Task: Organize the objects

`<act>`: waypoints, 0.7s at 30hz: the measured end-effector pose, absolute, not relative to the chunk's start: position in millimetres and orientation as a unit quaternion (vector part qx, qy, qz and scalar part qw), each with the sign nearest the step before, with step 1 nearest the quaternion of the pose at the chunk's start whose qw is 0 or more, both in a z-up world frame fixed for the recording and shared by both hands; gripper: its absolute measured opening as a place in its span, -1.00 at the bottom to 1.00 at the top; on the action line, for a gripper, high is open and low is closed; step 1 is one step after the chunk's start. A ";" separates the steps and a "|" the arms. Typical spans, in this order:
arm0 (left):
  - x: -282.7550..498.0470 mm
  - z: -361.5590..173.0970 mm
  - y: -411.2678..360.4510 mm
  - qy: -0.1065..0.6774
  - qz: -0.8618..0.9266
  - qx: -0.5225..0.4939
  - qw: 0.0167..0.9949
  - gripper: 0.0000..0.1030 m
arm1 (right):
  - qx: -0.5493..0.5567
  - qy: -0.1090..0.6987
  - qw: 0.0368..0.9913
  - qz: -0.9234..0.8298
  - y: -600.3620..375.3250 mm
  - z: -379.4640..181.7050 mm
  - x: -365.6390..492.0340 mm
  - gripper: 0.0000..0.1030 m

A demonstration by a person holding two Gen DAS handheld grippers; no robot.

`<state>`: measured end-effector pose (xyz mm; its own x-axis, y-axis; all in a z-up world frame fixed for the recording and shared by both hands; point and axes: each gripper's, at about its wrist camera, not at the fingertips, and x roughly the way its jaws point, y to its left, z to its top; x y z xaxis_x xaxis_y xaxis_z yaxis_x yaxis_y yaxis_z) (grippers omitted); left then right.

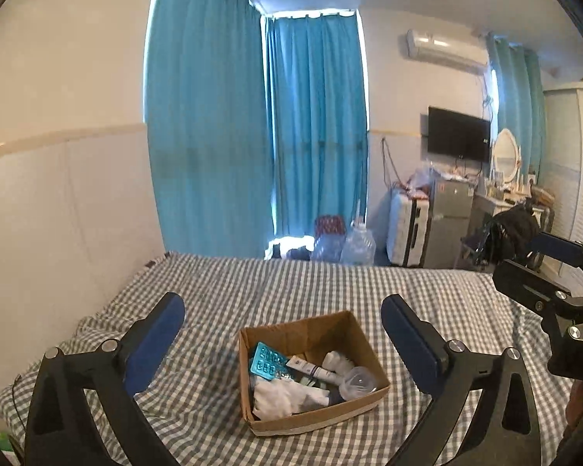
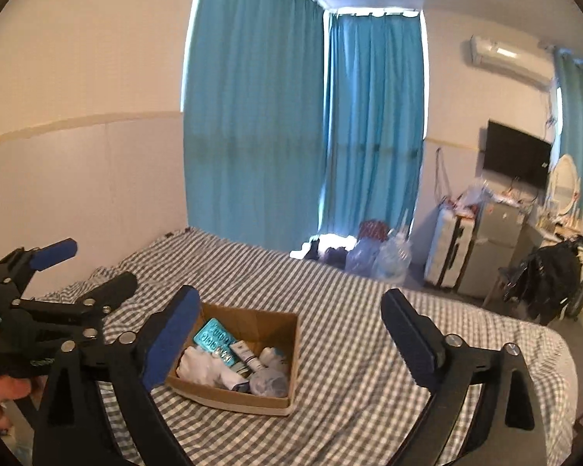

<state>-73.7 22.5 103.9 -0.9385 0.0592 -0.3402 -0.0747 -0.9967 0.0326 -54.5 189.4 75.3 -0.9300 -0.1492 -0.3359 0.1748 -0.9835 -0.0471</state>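
Nearest the cameras, the left gripper (image 1: 283, 330) hangs above the bed with its blue-padded jaws spread wide and nothing between them, and the right gripper (image 2: 287, 324) does the same, jaws wide and empty, a little to the right of the box and no closer to it. Just beyond them sits the landmark for everything else: a shallow, open brown cardboard box (image 1: 363, 339) resting on the grey-and-white checked bed sheet (image 1: 221, 283). Inside the box lie the task's things, packed together: a crumpled white cloth (image 1: 280, 394) at the near side, a turquoise foil blister pack of pills (image 1: 266, 361) leaning against the left wall, a slim white tube (image 1: 311, 369) across the middle, a small white bottle (image 1: 336, 361) behind it, and a clear plastic cup (image 1: 357, 382) in the near right corner. Around the box the sheet shows only its folds; no loose item is visible on it in either view. From that, the organizing looks finished or very nearly so, with the items gathered and both grippers free, though what lies outside the frames cannot be told. Far behind the box, past the foot of the bed, clear water jugs (image 1: 355, 246) stand on the floor before long teal curtains (image 1: 252, 136).
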 end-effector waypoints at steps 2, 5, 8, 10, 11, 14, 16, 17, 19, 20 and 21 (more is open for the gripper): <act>-62.2 104.0 24.1 0.023 0.986 -0.166 0.028 1.00 | 0.162 0.031 0.080 -0.983 195.6 77.4 -43.9 0.99; -46.3 97.7 30.5 0.038 0.989 -0.146 0.006 1.00 | 0.173 0.018 0.092 -0.980 200.4 71.3 -34.4 0.99; -35.1 86.3 31.7 0.043 0.990 -0.138 -0.004 1.00 | 0.182 0.018 0.092 -0.979 203.6 58.1 -26.3 0.99; -29.8 75.7 29.9 0.032 0.990 -0.136 -0.006 1.00 | 0.183 0.020 0.079 -0.980 208.1 48.6 -24.3 0.99; -28.8 70.9 28.8 0.024 0.990 -0.136 -0.007 1.00 | 0.179 0.019 0.074 -0.981 210.1 43.7 -24.5 0.99; -26.0 52.2 25.7 0.002 0.990 -0.140 -0.006 1.00 | 0.163 0.006 0.061 -0.985 217.3 18.8 -20.4 0.99; -21.9 38.6 25.3 -0.001 0.990 -0.137 -0.016 1.00 | 0.150 -0.004 0.059 -0.987 219.8 -2.5 -16.8 1.00; -20.7 32.3 25.4 0.000 0.991 -0.135 -0.020 1.00 | 0.147 -0.004 0.060 -0.987 220.1 -11.3 -16.0 1.00; -21.2 17.7 25.6 0.001 0.990 -0.137 -0.020 1.00 | 0.143 0.011 0.058 -0.988 217.4 -25.2 -17.2 1.00; -23.4 12.1 25.3 -0.002 0.990 -0.143 -0.016 1.00 | 0.144 0.020 0.053 -0.988 216.1 -28.2 -20.0 1.00; -27.1 6.6 25.2 -0.006 0.988 -0.151 -0.013 1.00 | 0.147 0.034 0.046 -0.988 214.1 -31.5 -22.6 1.00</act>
